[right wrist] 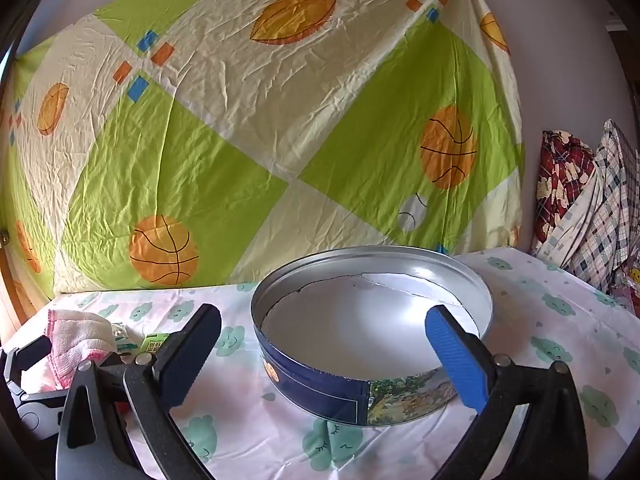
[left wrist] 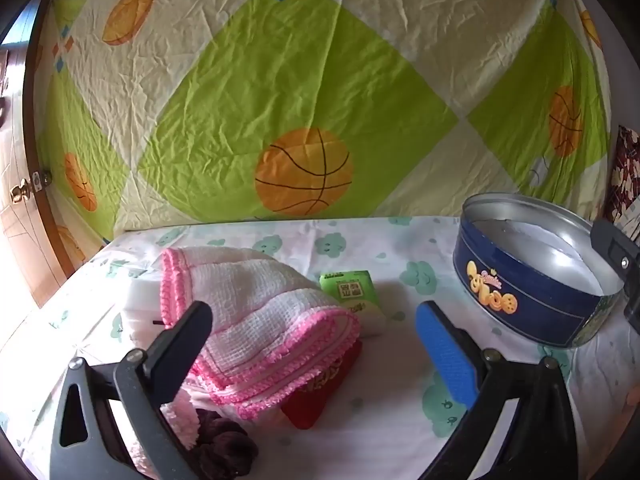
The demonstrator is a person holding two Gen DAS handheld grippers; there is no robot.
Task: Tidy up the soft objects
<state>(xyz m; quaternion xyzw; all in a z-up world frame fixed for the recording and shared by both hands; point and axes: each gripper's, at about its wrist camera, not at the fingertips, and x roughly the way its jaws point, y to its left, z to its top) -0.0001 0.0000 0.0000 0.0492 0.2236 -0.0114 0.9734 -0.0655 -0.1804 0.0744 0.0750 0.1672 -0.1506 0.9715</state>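
A white towel with pink trim (left wrist: 256, 312) lies crumpled on the table, over a red soft item (left wrist: 316, 396). A dark maroon scrunchie (left wrist: 228, 444) sits close under my left gripper (left wrist: 314, 312), which stands open just short of the towel with nothing between its fingers. A green tissue pack (left wrist: 350, 290) lies behind the towel. The round blue tin (right wrist: 320, 392) is empty, its inside silver with a white lining. My right gripper (right wrist: 324, 314) hangs open right in front of the tin and holds nothing. The towel (right wrist: 76, 336) shows at far left in the right wrist view.
A white tablecloth with green clouds (right wrist: 248, 440) covers the table. A green and cream sheet with basketballs (left wrist: 304, 112) hangs behind it. Patterned bedding (right wrist: 580, 200) is piled at the right. A wooden door (left wrist: 16, 208) stands at the left.
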